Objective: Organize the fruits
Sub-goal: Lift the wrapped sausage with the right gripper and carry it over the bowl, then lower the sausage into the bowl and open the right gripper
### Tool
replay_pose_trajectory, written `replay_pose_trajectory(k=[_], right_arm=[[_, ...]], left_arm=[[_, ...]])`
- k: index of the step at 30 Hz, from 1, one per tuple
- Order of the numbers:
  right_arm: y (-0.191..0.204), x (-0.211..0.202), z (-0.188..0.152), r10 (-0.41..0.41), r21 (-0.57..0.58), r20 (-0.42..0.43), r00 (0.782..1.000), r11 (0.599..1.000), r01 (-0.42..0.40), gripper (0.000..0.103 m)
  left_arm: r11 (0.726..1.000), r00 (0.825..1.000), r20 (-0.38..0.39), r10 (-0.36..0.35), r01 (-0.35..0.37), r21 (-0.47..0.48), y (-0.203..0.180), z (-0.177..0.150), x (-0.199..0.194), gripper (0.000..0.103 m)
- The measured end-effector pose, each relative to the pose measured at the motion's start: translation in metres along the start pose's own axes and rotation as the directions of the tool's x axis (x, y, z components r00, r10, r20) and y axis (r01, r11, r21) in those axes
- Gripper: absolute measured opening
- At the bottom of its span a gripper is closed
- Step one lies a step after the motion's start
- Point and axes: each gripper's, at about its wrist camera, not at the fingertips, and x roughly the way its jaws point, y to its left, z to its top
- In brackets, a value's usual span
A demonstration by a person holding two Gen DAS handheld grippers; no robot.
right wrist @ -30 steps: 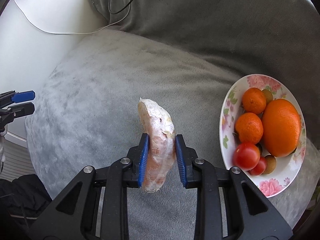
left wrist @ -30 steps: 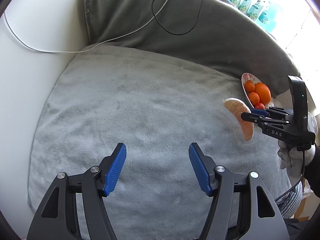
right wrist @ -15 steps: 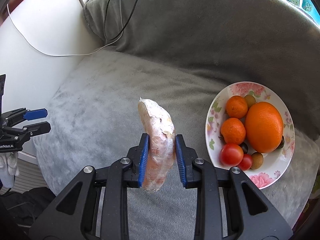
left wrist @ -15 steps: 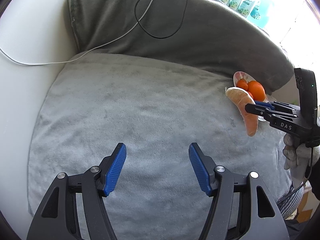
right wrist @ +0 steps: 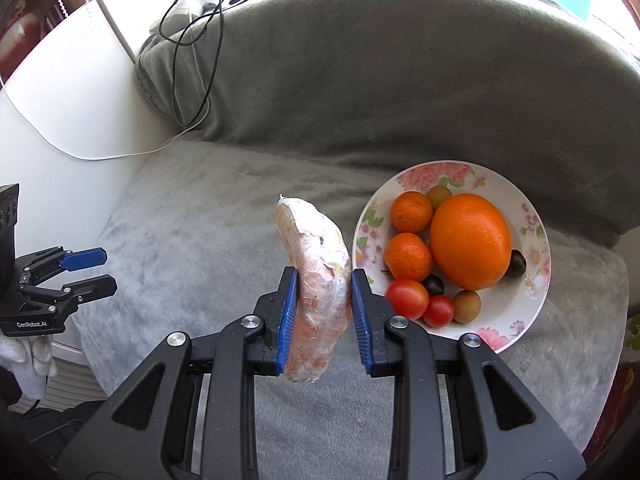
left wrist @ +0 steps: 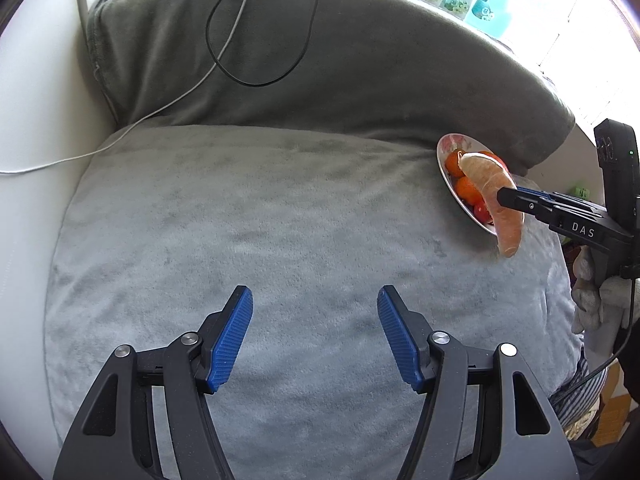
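The right gripper (right wrist: 323, 312) is clamping a plastic-wrapped orange fruit wedge (right wrist: 316, 276) between its blue pads, holding it in the air above the grey cushion (right wrist: 208, 216), just left of the floral plate (right wrist: 536, 236). That plate is carrying a large orange (right wrist: 471, 241), tangerines (right wrist: 408, 257) and cherry tomatoes (right wrist: 406, 298). The left gripper (left wrist: 315, 338) is hovering with its jaws spread and nothing between them over the near part of the cushion, well left of the plate.

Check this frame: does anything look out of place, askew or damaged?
Nothing is spilled or damaged. One oddity: the fruit slice in the right gripper is wrapped in cling film, unlike the bare fruit on the plate. Loose cables trail over the sofa back.
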Motion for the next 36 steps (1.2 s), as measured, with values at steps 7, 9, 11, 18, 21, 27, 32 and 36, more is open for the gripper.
replay_pose_trajectory(k=[7, 9, 11, 18, 21, 27, 32, 36], right_arm=[[-0.050, -0.016, -0.003, -0.063, 0.122, 0.034, 0.997, 0.991, 0.058, 0.027], [-0.063, -0.019, -0.003, -0.084, 0.149, 0.042, 0.996, 0.986, 0.076, 0.027], [-0.075, -0.021, -0.002, -0.101, 0.170, 0.047, 0.994, 0.981, 0.091, 0.027], [-0.110, -0.023, 0.007, -0.155, 0.184, 0.042, 0.987, 0.972, 0.145, 0.027], [-0.119, -0.020, 0.013, -0.172, 0.175, 0.038, 0.984, 0.971, 0.163, 0.027], [-0.126, -0.011, 0.027, -0.194, 0.130, 0.023, 0.981, 0.973, 0.190, 0.027], [-0.128, -0.002, 0.033, -0.200, 0.093, 0.006, 0.980, 0.976, 0.198, 0.027], [-0.129, 0.006, 0.036, -0.193, 0.082, -0.005, 0.981, 0.978, 0.193, 0.027]], left_arm=[[0.999, 1.000, -0.023, -0.021, 0.022, 0.048, -0.020, 0.007, 0.011, 0.065], [0.998, 0.999, -0.026, -0.024, 0.025, 0.057, -0.024, 0.009, 0.014, 0.065], [0.998, 0.999, -0.027, -0.026, 0.028, 0.065, -0.029, 0.011, 0.015, 0.065], [0.995, 0.999, -0.030, -0.032, 0.034, 0.089, -0.041, 0.011, 0.018, 0.065], [0.995, 0.999, -0.028, -0.032, 0.034, 0.092, -0.043, 0.011, 0.018, 0.065], [0.995, 0.999, -0.030, -0.025, 0.027, 0.092, -0.044, 0.012, 0.019, 0.065], [0.995, 0.999, -0.023, -0.025, 0.027, 0.099, -0.049, 0.014, 0.018, 0.065], [0.993, 0.999, -0.014, -0.030, 0.031, 0.111, -0.054, 0.016, 0.017, 0.065]])
